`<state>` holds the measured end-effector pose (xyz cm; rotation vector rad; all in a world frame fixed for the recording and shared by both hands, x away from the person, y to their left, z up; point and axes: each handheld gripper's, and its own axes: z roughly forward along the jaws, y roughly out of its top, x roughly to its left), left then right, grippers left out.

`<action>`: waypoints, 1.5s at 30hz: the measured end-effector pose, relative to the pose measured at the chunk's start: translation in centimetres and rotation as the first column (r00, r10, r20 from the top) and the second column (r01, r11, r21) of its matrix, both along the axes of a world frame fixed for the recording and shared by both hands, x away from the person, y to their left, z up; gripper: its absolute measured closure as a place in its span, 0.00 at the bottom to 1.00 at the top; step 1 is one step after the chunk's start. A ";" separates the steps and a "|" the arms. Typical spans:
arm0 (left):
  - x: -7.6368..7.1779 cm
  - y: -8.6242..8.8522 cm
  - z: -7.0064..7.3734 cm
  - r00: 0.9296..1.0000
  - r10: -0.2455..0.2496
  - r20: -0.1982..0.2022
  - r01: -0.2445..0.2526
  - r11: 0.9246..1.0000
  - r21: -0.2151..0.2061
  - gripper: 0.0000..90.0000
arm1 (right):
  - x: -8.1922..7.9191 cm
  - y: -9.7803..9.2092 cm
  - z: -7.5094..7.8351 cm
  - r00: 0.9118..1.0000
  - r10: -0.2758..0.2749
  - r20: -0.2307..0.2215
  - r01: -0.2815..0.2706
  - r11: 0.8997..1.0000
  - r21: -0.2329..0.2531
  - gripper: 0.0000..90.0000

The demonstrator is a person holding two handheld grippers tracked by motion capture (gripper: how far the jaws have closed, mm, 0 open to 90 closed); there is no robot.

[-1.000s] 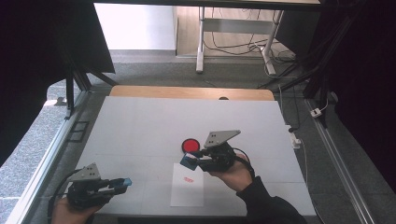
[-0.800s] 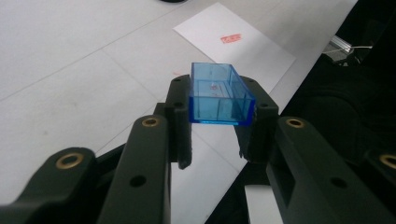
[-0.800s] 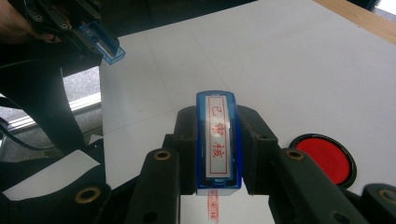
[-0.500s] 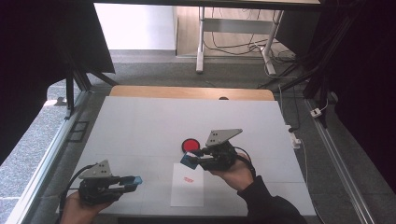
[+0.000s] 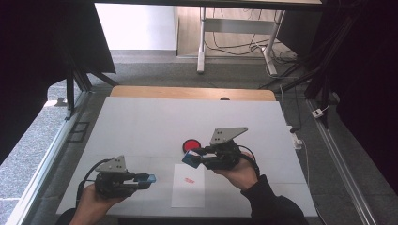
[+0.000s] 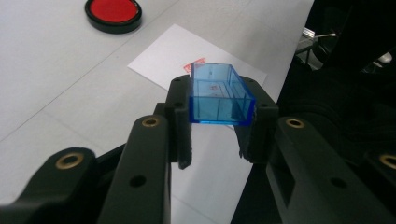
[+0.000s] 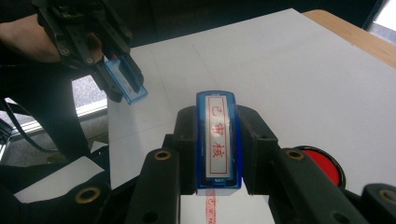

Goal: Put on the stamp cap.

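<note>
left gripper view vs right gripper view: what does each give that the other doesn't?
Left gripper view: the left gripper shut on an open, hollow clear blue stamp cap, and the whole red ink pad.

Right gripper view: the right gripper clamping the blue stamp, its red-character face up; a red imprint beneath it.

Both: white table, white paper, ink pad, and the cap, seen far off from the right gripper view.

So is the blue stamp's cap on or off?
Off. The left gripper holds the clear blue cap, empty, while the right gripper holds the stamp with its red letters bare.
</note>
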<state>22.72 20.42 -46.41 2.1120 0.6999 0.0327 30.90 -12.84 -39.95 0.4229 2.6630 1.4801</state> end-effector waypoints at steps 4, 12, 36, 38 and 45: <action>0.8 -0.8 0.0 1.000 -0.021 -0.004 0.021 1.000 0.000 0.76 | 0.0 -0.1 0.2 1.000 0.005 0.000 -0.005 1.000 0.004 0.79; 2.3 -2.4 0.3 0.996 -0.088 0.002 0.088 0.996 -0.028 0.76 | -0.2 -0.2 0.6 1.000 0.019 0.005 -0.019 1.000 0.010 0.79; 7.0 -6.7 0.8 0.958 -0.286 -0.003 0.285 0.956 -0.065 0.76 | -0.5 -0.6 1.6 0.999 0.047 0.021 -0.048 0.999 0.025 0.79; 7.3 -7.0 0.8 0.953 -0.304 -0.001 0.303 0.951 -0.069 0.76 | -0.6 -0.7 1.6 0.998 0.054 0.019 -0.055 0.998 0.030 0.79; 7.9 -7.8 0.9 0.932 -0.363 0.021 0.363 0.928 -0.084 0.76 | -0.6 -0.7 1.7 0.997 0.079 0.009 -0.079 0.995 0.052 0.79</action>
